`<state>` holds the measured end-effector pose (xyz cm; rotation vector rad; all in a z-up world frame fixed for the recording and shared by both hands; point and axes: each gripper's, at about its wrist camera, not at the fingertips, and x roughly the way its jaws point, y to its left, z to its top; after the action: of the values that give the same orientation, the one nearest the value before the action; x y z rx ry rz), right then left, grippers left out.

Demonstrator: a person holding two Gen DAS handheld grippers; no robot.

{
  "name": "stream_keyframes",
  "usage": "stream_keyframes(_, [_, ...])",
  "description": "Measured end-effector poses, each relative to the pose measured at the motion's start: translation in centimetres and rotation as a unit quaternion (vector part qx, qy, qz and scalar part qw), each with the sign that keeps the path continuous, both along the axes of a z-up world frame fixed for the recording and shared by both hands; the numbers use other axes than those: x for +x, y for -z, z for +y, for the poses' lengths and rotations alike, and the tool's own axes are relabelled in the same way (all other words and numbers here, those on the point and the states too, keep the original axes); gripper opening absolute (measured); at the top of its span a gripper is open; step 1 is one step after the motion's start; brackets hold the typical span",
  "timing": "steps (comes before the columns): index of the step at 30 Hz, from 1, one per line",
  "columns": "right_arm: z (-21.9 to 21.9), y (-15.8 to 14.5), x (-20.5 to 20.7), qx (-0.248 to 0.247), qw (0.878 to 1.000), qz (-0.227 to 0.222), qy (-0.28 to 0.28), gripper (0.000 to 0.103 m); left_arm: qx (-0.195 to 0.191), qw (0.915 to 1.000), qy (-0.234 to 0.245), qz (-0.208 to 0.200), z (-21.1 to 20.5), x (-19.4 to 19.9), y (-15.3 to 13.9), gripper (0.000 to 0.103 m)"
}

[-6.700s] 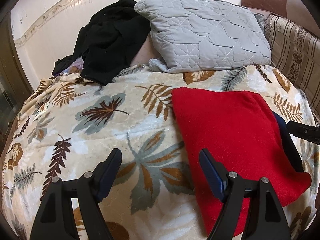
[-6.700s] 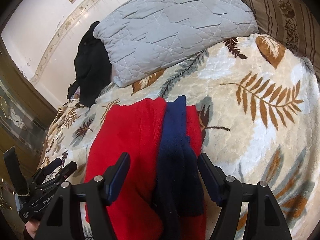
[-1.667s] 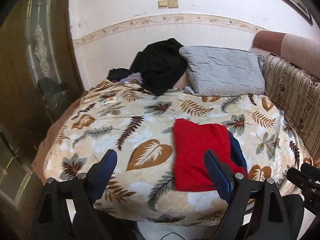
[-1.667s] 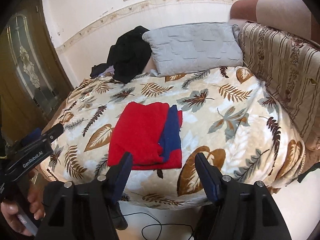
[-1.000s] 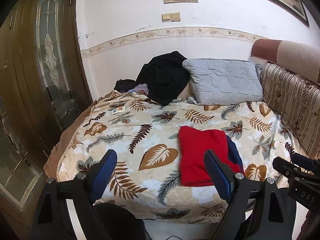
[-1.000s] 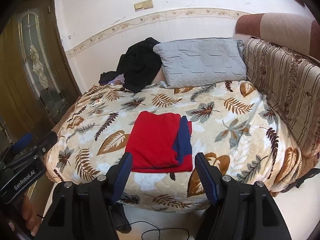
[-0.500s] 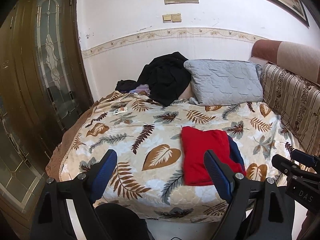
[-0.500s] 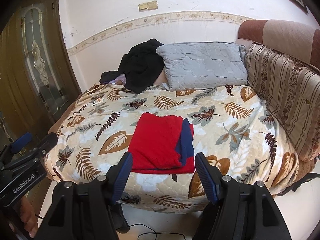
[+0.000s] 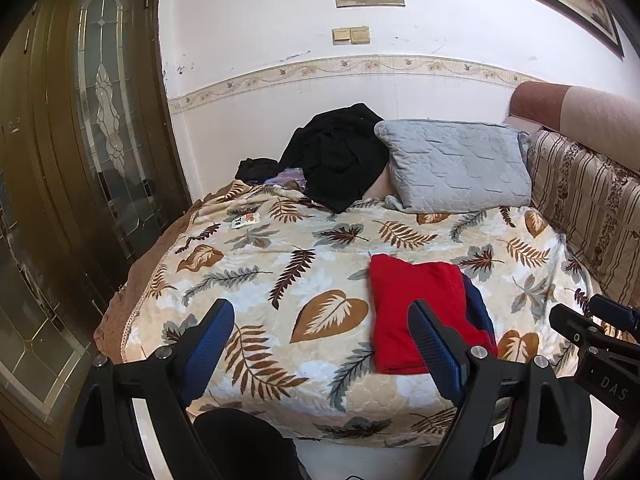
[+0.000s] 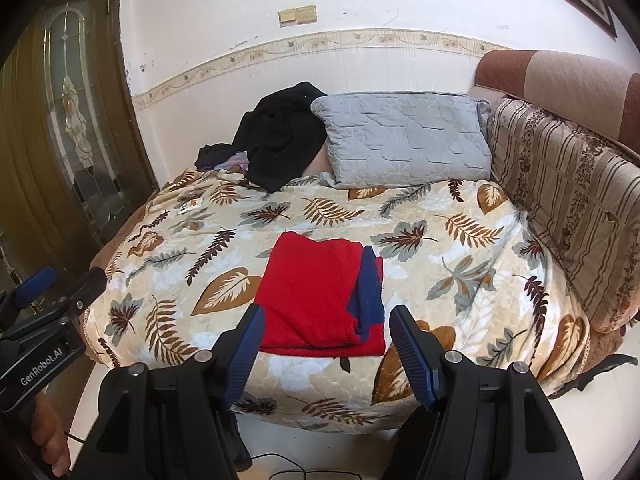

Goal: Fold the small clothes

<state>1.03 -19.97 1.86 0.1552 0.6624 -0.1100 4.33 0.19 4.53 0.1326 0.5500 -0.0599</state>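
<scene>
Both tongs agape, empty

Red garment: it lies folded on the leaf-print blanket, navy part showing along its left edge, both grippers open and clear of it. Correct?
Not quite. The navy part shows along the right edge of the red garment, as the right wrist view shows. The rest holds.

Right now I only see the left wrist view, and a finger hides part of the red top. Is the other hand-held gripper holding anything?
Observer: No. The right hand-held gripper is open and empty, held off the bed, above the floor.
Operator: Is the red top folded properly?
Observer: In the right wrist view its whole near edge shows. The red garment lies flat and folded, and a blue strip lies on top along its right side, with red showing past it at the near corner.
</scene>
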Motion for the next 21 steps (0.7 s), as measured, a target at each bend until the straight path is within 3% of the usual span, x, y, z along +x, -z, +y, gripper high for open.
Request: stream_keyframes(21, [0.2,0.6,1.0,-0.010,1.000,0.008,-0.001,0.069,-0.002,1.0000,0.001,-0.002,0.3,0.6,0.1,0.089])
